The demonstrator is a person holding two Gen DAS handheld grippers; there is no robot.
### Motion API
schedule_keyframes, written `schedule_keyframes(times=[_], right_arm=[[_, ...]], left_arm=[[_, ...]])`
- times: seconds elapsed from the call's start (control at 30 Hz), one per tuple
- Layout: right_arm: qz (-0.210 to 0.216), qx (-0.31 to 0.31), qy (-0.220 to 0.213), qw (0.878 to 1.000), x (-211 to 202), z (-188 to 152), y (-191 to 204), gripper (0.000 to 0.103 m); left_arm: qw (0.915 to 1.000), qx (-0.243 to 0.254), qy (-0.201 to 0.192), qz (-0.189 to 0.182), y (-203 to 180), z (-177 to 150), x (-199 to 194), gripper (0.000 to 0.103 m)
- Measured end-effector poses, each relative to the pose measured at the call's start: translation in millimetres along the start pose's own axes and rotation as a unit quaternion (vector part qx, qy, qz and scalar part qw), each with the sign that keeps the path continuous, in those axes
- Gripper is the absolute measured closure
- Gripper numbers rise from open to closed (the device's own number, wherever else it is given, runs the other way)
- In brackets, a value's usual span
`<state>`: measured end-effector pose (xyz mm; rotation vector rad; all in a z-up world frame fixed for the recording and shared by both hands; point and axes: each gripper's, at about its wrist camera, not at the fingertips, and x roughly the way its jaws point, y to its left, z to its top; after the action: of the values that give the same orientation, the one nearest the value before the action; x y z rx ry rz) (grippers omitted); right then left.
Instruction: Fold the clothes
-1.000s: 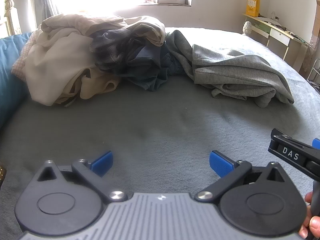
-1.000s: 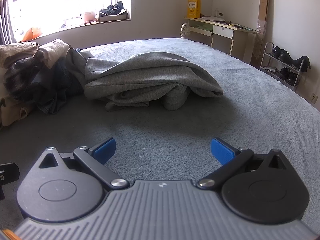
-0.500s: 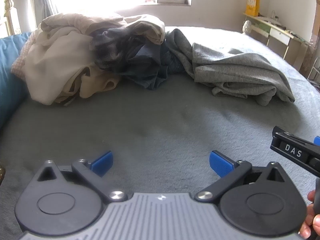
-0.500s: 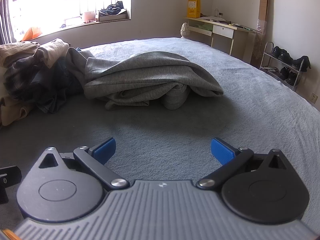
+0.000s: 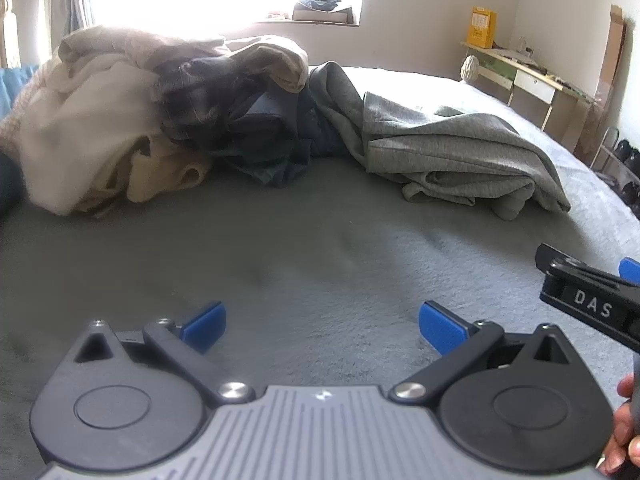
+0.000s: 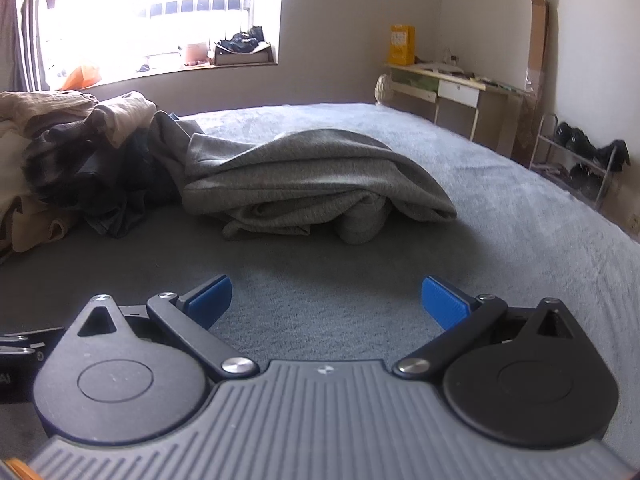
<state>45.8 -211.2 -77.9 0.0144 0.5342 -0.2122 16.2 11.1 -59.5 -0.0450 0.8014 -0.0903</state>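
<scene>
Clothes lie heaped toward the far side of the bed: a cream pile at 10 o'clock in the left wrist view, dark plaid and navy garments at 11 to 12, and a grey sweatshirt at 1 o'clock, its near hem crumpled on the bedcover. In the right wrist view the same grey sweatshirt sits at 12 o'clock, touching the dark garments on its left and well apart from the bed's right edge.

Between the heap and both tools runs a broad, bare stretch of grey bedcover — open room on the near side. The left hand-held gripper hangs over it with its blue pads spread apart, holding nothing. The right hand-held gripper is likewise spread and empty — its black body shows at 3 o'clock in the left view. A desk and shoe rack stand along the right wall.
</scene>
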Motion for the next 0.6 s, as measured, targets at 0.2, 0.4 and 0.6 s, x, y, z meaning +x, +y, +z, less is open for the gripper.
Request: schedule_keyframes(times=[0.2, 0.4, 0.6], right_arm=[[0.018, -0.020, -0.002, 1.000, 8, -1, 3, 0.001], [0.028, -0.043, -0.018, 0.999, 19, 9, 2, 0.001], [0.047, -0.113, -0.054, 0.991, 49, 29, 10, 0.001]], left_arm=[[0.9996, -0.018, -0.016, -0.015, 7, 0, 22, 0.000], [0.9987, 0.013, -0.049, -0.003, 0, 6, 43, 0.001], [0.9976, 0.031, -0.061, 0.011, 5, 17, 67, 0.008]])
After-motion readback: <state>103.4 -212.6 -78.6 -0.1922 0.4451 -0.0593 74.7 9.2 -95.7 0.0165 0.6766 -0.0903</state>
